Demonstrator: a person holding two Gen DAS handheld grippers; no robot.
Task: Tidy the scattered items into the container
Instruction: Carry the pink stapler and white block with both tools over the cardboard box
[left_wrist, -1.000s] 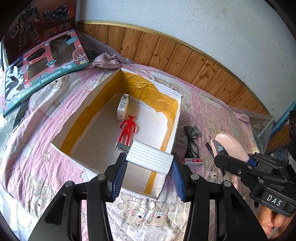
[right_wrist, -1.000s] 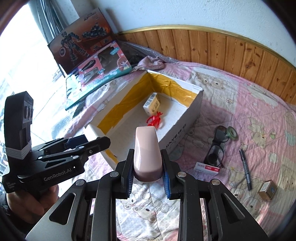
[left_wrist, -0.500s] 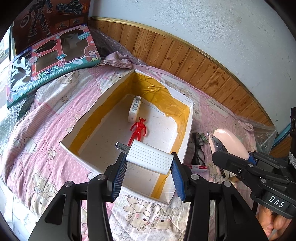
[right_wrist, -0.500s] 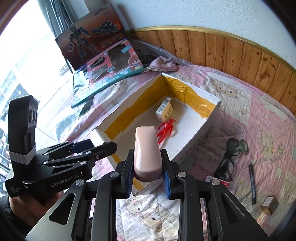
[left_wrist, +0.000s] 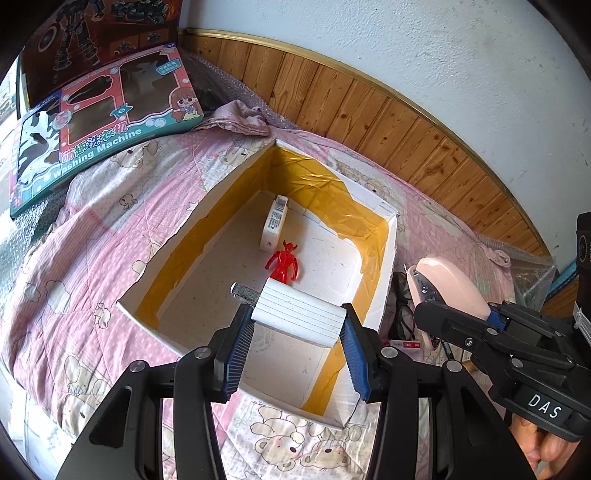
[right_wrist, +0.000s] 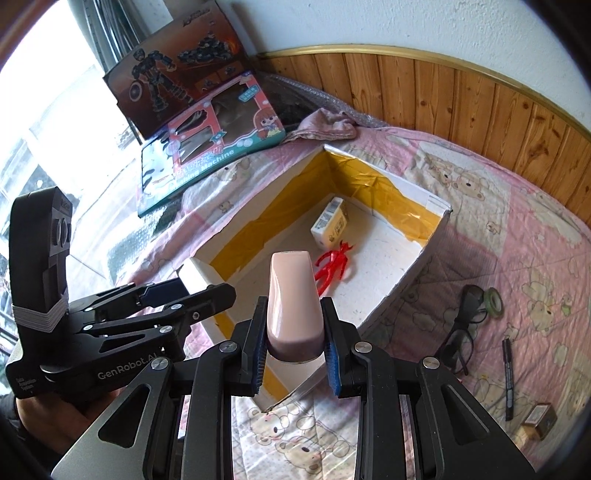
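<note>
An open white box (left_wrist: 388, 236) with yellow tape on its inner walls lies on the pink bedspread; it shows in the right wrist view too, as the box (right_wrist: 436, 203). On its floor lie a red figure (left_wrist: 283, 263) and a small white carton (left_wrist: 274, 223). My left gripper (left_wrist: 297, 341) is shut on a white ribbed block (left_wrist: 301, 317) above the box's near end. My right gripper (right_wrist: 295, 341) is shut on a pink stapler (right_wrist: 293, 299), held above the box's near corner.
To the right of the box on the bedspread lie black glasses (right_wrist: 461, 332), a tape roll (right_wrist: 493, 297), a black marker (right_wrist: 509, 376) and a small brown box (right_wrist: 539, 424). Toy boxes (left_wrist: 99, 122) lean at the far left. A wood-panelled wall (left_wrist: 406, 122) runs behind.
Both grippers have moved back and up from the box with their loads still held, so the box sits farther away in both views. Nothing was let go.
</note>
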